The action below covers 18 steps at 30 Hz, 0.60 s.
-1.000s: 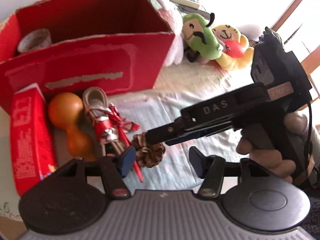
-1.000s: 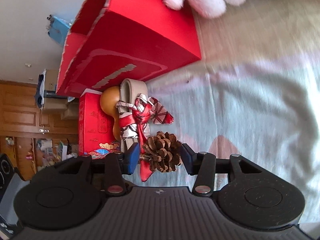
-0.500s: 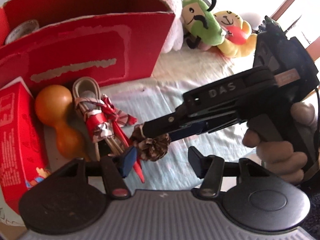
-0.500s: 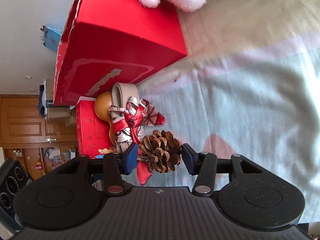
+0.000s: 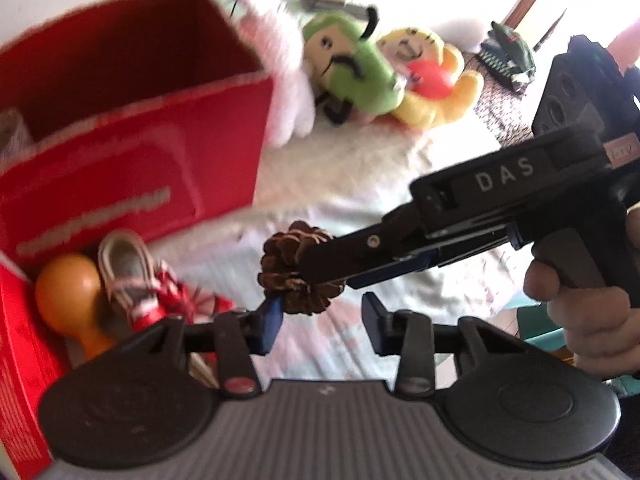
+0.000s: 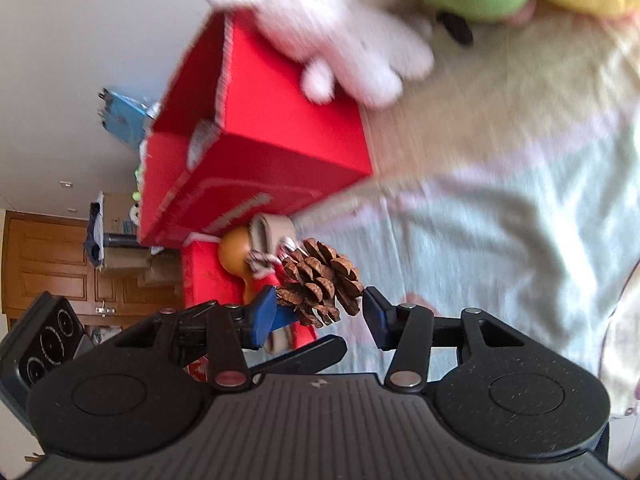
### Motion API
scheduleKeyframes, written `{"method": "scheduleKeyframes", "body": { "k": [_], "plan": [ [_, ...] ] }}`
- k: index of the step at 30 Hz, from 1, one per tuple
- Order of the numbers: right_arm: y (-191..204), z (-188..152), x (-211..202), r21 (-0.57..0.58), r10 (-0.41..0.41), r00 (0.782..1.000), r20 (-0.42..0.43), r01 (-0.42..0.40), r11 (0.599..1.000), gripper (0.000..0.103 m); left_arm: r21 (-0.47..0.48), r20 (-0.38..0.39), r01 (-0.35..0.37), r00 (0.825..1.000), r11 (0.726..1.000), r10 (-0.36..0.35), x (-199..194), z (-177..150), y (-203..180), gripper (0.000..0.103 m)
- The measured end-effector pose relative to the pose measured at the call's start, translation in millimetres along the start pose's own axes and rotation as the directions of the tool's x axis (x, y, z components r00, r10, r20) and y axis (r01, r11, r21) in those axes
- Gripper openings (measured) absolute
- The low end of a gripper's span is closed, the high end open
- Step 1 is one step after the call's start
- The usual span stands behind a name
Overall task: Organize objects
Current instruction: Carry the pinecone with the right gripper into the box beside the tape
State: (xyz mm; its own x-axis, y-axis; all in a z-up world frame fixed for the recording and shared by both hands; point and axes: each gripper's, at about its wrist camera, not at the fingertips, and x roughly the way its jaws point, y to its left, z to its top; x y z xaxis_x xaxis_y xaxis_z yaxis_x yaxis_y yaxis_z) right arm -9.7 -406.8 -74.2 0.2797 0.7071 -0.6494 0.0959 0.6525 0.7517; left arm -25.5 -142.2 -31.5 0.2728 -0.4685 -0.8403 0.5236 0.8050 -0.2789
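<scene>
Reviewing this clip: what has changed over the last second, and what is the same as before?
The right hand-held gripper, already closed on the pine cone, has lifted it off the sheet towards the red box. The left hand-held gripper has just been closing, with nothing between its jaws. The orange gourd, ribbon-wrapped shoe and plush toys stayed put.

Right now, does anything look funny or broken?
Yes. The red box has ragged, whitish torn top edges, as if its flaps were ripped off. A white plush sprawls against its corner. The pine cone is gripped in the right gripper, off the bedding.
</scene>
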Motion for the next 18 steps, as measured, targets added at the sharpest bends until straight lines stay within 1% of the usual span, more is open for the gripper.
{"method": "scheduleKeyframes", "body": {
  "k": [5,10,14,16,18],
  "plan": [
    [36,8,-18,-0.071,0.022,0.996,0.087,-0.016,0.997,0.051,0.039,0.092,0.015,0.996,0.999,-0.018,-30,22,-5,0.041],
    [79,29,-29,-0.165,0.074,0.985,0.155,-0.048,0.985,0.051,0.071,0.211,0.0,0.977,0.997,-0.015,-72,46,2,0.041],
    [114,52,-18,-0.235,0.116,0.979,0.166,-0.075,0.969,0.05,0.062,0.283,-0.036,0.959,0.997,0.017,-97,62,20,0.041],
    [126,63,-4,-0.249,0.121,0.98,0.158,-0.079,0.965,0.05,0.043,0.296,-0.05,0.955,0.998,0.035,-104,68,35,0.041],
    [134,72,10,-0.255,0.114,0.982,0.148,-0.073,0.964,0.05,0.021,0.294,-0.068,0.954,0.997,0.059,-106,74,50,0.041]
  ]
}}
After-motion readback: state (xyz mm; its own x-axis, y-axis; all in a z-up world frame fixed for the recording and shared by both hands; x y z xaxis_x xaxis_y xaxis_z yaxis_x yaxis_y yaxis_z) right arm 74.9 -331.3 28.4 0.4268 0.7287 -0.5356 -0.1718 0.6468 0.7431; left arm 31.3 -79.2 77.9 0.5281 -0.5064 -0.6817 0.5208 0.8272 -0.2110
